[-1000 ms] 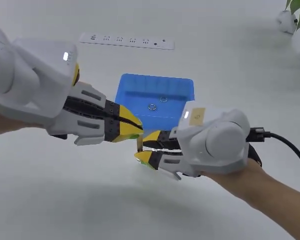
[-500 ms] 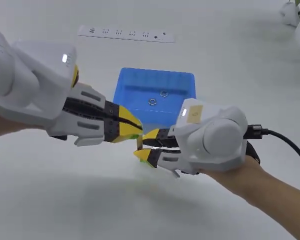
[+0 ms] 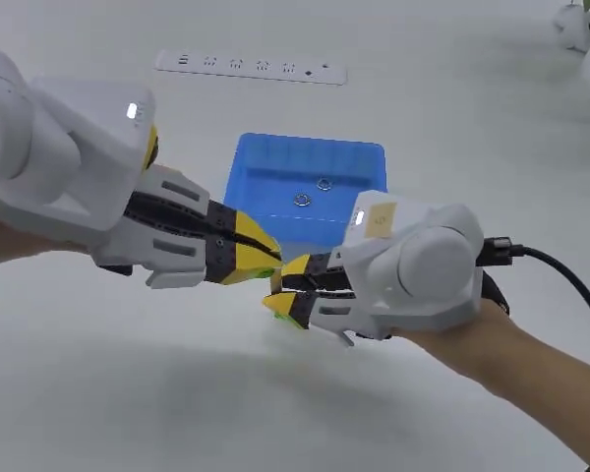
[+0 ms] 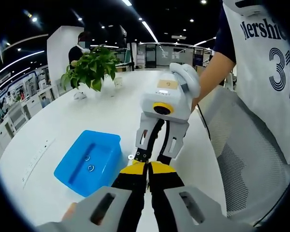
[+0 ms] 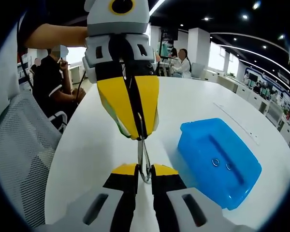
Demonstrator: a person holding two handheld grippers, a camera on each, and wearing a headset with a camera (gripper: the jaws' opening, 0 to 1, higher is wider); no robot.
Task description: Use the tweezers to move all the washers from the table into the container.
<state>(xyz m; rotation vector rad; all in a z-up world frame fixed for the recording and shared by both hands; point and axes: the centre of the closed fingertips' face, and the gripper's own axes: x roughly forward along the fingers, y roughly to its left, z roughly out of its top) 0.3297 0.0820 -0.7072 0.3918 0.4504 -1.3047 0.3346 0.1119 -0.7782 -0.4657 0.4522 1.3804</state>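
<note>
Two small, round, shiny metal washers are lying side by side inside the blue, square plastic container. They are resting on its flat floor, nearer its far wall. The container is sitting on the smooth white table, between the grippers and a long, flat white power strip that is lying close to one edge of the table.

The left gripper and the right gripper are pointing at each other, tip to tip, over the table by the container's near wall. Both have hard white shells and pointed yellow tips.

In the right gripper view, the thin, silvery metal tweezers are running straight between the two claws. The left claw is squeezing one end of the tweezers, with its yellow tips pressed together. The right claw is pinching the other, rounded end, with its pads close on both sides.

In the left gripper view, a leafy green plant is standing near a far edge of the table.
</note>
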